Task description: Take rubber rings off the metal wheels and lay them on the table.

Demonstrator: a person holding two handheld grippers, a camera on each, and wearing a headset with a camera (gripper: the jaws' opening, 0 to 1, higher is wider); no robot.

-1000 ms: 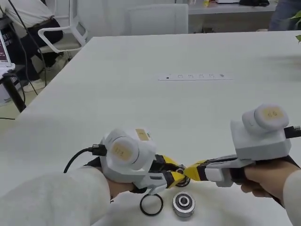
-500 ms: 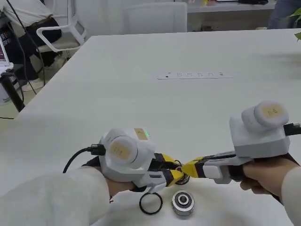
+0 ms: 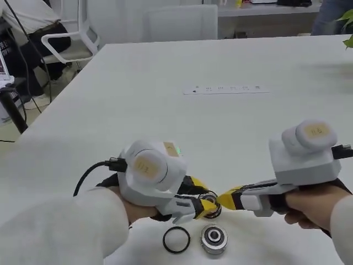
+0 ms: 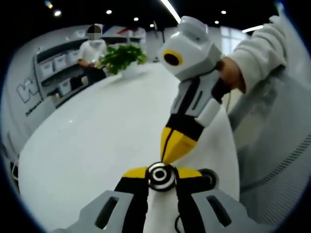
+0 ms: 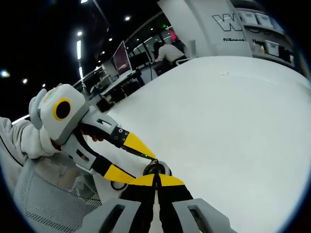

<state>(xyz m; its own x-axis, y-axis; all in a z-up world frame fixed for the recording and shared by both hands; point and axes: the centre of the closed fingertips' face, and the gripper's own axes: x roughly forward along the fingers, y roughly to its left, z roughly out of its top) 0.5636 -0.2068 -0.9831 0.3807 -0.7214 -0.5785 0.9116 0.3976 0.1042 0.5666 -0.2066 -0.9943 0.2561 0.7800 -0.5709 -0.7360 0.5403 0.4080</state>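
Observation:
My left gripper (image 3: 205,207) is shut on a small metal wheel (image 3: 212,205), held just above the table; in the left gripper view the wheel (image 4: 162,175) sits between the yellow tips. My right gripper (image 3: 222,200) comes in from the right, its tips shut and pinching the rubber ring (image 3: 207,195) at the wheel's rim (image 5: 156,169). In the right gripper view the left gripper (image 5: 127,156) reaches in from the left. On the table near me lie a loose black rubber ring (image 3: 176,239) and a bare metal wheel (image 3: 214,238).
The white table (image 3: 220,127) stretches far ahead with a flush socket strip (image 3: 226,88) in its middle. Chairs (image 3: 182,21) stand at the far edge. A black cable (image 3: 91,178) trails from the left gripper.
Both grippers stay joined at the held wheel. The left gripper has lifted and rolled slightly. The ring and bare wheel on the table have not moved.

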